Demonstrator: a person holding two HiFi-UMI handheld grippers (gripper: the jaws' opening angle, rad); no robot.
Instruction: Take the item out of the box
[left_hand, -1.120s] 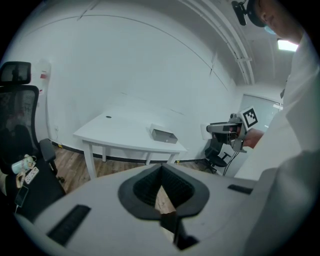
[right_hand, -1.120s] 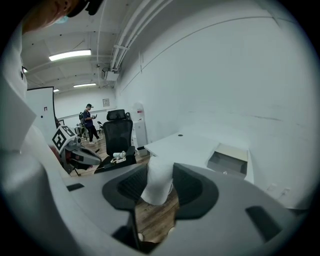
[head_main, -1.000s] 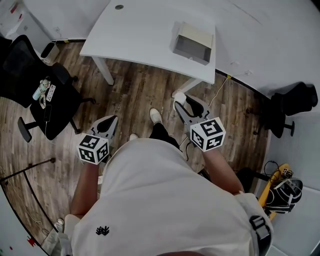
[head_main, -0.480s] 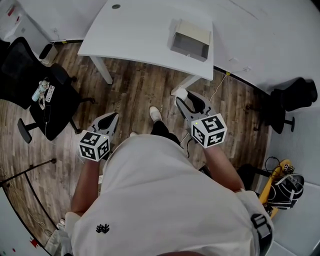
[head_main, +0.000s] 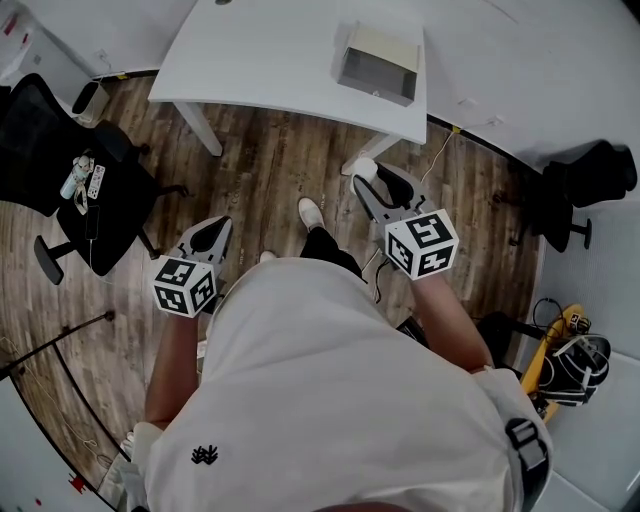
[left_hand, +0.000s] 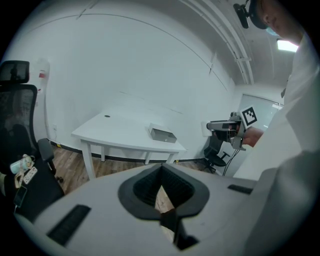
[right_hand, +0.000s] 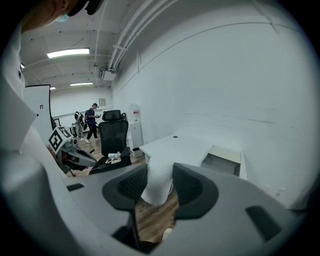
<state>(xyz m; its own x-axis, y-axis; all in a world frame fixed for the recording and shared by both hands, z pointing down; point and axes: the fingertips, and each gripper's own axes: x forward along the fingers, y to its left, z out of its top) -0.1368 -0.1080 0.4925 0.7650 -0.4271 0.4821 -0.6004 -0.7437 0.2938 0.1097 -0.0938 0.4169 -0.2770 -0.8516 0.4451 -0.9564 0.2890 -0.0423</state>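
Observation:
A shallow grey open-fronted box (head_main: 377, 65) lies on the white table (head_main: 270, 60) ahead of me, far beyond both grippers. It also shows small in the left gripper view as the box (left_hand: 162, 134) and in the right gripper view as the box (right_hand: 222, 161). What is inside it cannot be made out. My left gripper (head_main: 215, 226) hangs over the wood floor at waist height, its jaws closed to a point and empty. My right gripper (head_main: 372, 182) is held a little further forward, jaws apart, with only the table leg and floor seen between them.
A black office chair (head_main: 75, 190) with small items on its seat stands at the left. Another black chair (head_main: 590, 190) is at the right, with a yellow stand and a bag (head_main: 570, 365) behind it. A person (right_hand: 92, 120) stands far off in the room.
The table and box have slid up and a little left in the head view. Both grippers sit slightly higher in that view, with their jaws unchanged.

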